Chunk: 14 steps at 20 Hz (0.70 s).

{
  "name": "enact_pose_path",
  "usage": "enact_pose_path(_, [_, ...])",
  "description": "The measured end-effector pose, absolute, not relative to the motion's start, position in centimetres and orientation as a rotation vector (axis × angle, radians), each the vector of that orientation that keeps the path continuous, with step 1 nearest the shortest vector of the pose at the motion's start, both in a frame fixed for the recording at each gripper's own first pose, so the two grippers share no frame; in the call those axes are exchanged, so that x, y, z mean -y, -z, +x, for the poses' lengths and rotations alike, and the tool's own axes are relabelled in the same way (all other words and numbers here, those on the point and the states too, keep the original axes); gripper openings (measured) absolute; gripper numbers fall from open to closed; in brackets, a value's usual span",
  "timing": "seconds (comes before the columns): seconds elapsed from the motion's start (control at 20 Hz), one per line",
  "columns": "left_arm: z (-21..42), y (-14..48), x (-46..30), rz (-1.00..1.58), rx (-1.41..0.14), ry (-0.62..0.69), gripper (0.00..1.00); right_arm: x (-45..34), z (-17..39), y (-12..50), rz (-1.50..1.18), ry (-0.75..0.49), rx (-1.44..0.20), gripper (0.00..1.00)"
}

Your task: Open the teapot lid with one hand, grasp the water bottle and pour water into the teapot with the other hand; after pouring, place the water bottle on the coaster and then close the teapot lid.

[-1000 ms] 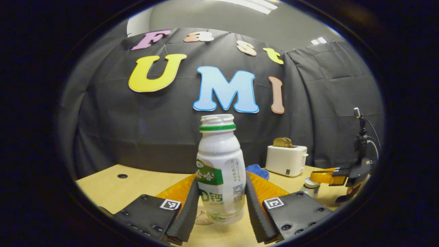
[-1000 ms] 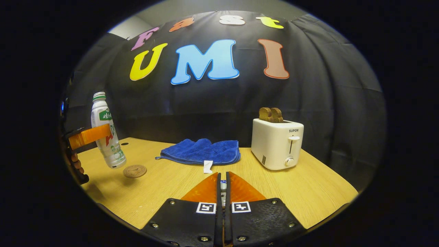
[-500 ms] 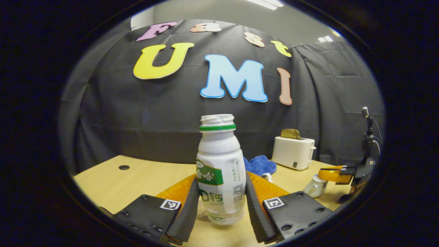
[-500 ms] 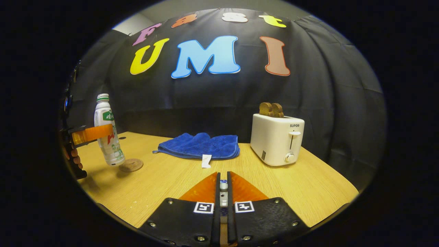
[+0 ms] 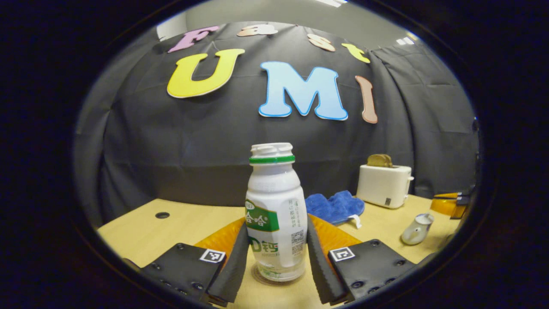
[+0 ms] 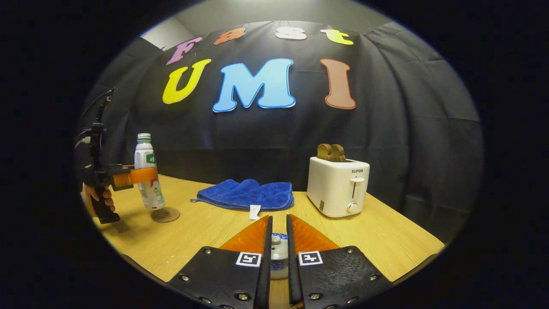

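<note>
A white plastic bottle (image 5: pixel 274 206) with a green neck ring and no cap stands upright between the fingers of my left gripper (image 5: pixel 276 231), which is shut on it. Its base is low over the round brown coaster (image 5: pixel 258 274); I cannot tell whether they touch. In the right gripper view the bottle (image 6: pixel 148 171) hangs at the coaster's (image 6: pixel 165 214) back left edge, and a hand (image 6: pixel 96 199) holds the left gripper (image 6: pixel 143 176). My right gripper (image 6: pixel 278 223) is shut on the small white teapot lid (image 6: pixel 278 253). The white teapot (image 5: pixel 416 229) sits at the right, with the right gripper (image 5: pixel 446 204) just beyond it.
A folded blue cloth (image 6: pixel 244 195) lies at the back of the wooden table (image 6: pixel 377 240). A white toaster (image 6: pixel 339 186) holding toast stands to its right. A round hole (image 5: pixel 162 215) marks the table's far left.
My left gripper has lowered the bottle down to the coaster. My right gripper has drawn back from the wall with the lid, and the lid now looks larger between its fingers.
</note>
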<state>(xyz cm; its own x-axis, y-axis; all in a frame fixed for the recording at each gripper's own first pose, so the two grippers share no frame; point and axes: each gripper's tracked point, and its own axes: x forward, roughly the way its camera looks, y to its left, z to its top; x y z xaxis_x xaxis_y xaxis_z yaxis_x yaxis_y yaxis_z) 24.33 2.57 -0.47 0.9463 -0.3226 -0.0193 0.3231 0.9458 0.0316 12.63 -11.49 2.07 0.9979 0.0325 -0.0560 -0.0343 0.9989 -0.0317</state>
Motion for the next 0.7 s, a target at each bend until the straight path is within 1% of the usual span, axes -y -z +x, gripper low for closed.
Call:
enact_pose_path(0.05, [24.6,0.9,-2.4,0.032,-0.024,0.335,0.79,11.3,12.5,-2.4,-0.037,-0.035,-0.047,0.17])
enact_pose_path(0.1, [24.7,1.3,-2.0,0.017,-0.038,0.348,0.73,11.2,12.4,-2.6,-0.049,-0.035,-0.037,0.17])
enact_pose_path(0.15, [24.8,1.8,-1.8,0.008,-0.046,0.354,0.79,11.1,12.3,-2.8,-0.061,-0.034,-0.028,0.17])
enact_pose_path(0.4, [25.2,2.3,-1.4,0.005,-0.047,0.367,0.79,10.1,12.1,-2.8,-0.079,-0.057,-0.025,0.17])
enact_pose_path(0.5, [25.8,3.1,-1.8,0.026,-0.057,0.350,0.78,9.9,12.0,-2.9,-0.094,-0.062,-0.018,0.17])
enact_pose_path(0.6, [25.7,2.9,-1.6,0.012,-0.053,0.358,0.69,9.6,11.9,-2.9,-0.099,-0.067,-0.015,0.17])
enact_pose_path(0.65, [25.6,2.9,-1.6,0.010,-0.053,0.361,0.79,9.6,11.9,-2.8,-0.101,-0.067,-0.015,0.17])
enact_pose_path(0.7, [25.7,2.9,-1.7,0.014,-0.057,0.360,0.68,9.6,11.9,-2.7,-0.102,-0.068,-0.016,0.17])
